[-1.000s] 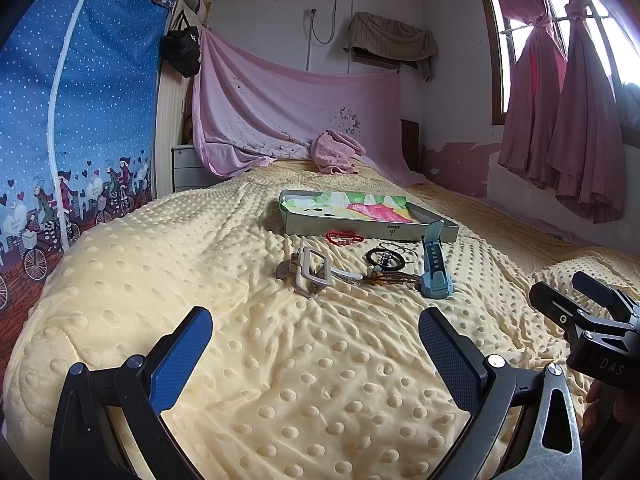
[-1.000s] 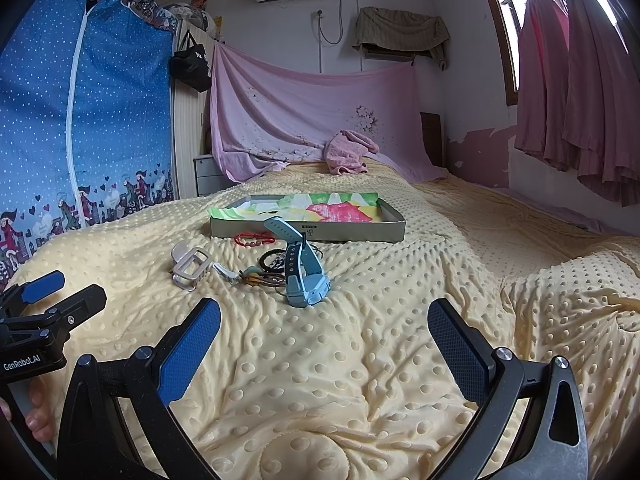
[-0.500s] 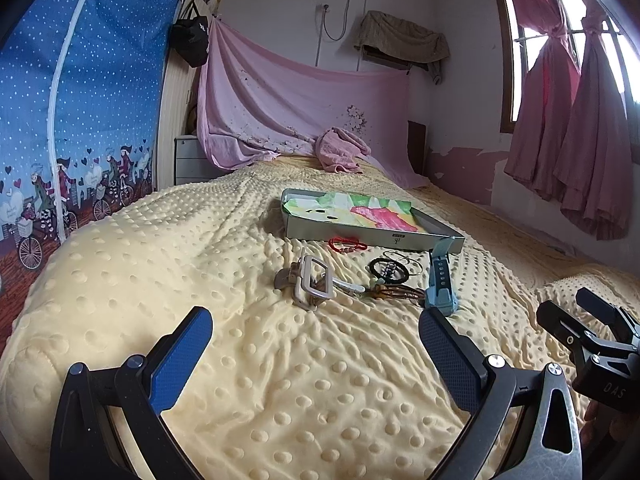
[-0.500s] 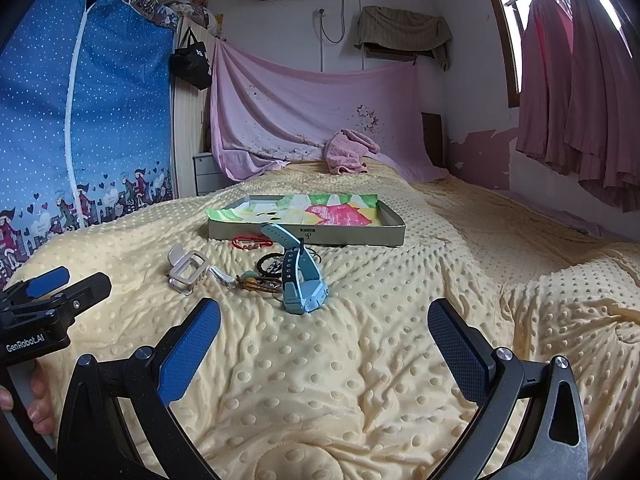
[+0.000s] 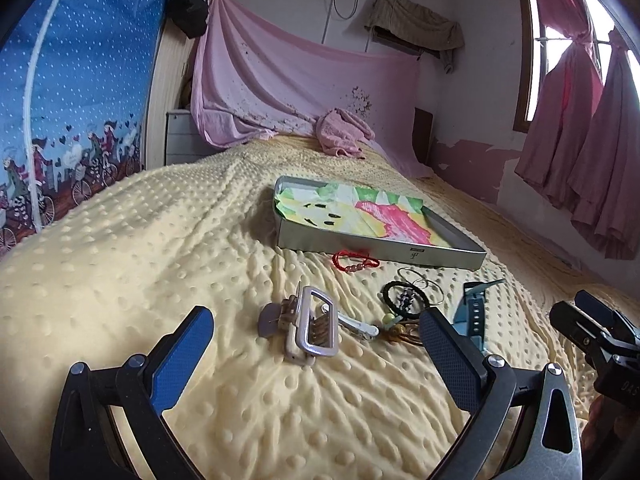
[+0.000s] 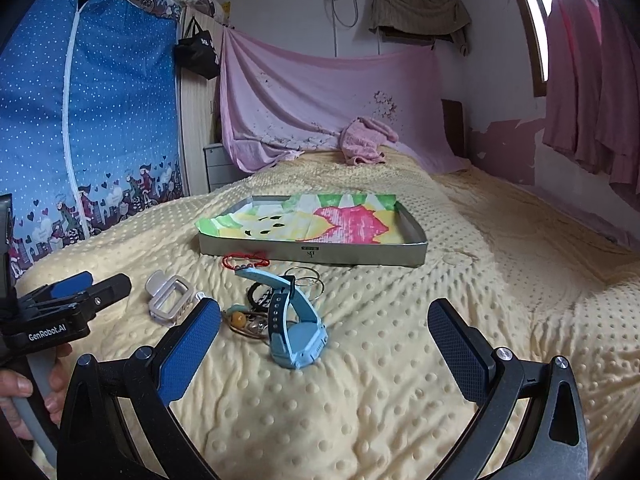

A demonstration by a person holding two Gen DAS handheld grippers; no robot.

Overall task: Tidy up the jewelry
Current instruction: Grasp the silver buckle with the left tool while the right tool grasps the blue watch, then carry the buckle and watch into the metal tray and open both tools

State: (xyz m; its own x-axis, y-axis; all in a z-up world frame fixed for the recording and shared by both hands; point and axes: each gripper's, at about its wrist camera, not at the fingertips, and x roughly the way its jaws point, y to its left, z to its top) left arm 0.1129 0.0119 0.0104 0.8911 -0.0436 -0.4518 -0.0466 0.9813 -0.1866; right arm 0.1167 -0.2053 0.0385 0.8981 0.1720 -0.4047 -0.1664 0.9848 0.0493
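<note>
A grey metal tray lined with a coloured drawing lies on the yellow dotted blanket. In front of it lie a red bead bracelet, thin metal hoops, a black hair tie, a pale hair claw, a beaded cord and a light blue watch. My left gripper is open and empty, just short of the hair claw. My right gripper is open and empty, just short of the watch.
A pink towel lies at the bed's far end under a hanging pink sheet. A blue patterned wardrobe cover stands left, pink curtains right. The blanket bulges to the right of the tray.
Both grippers have moved forward and lower toward the jewelry; the hair claw and the watch now sit closer between the open fingers. Nothing on the bed has moved.
</note>
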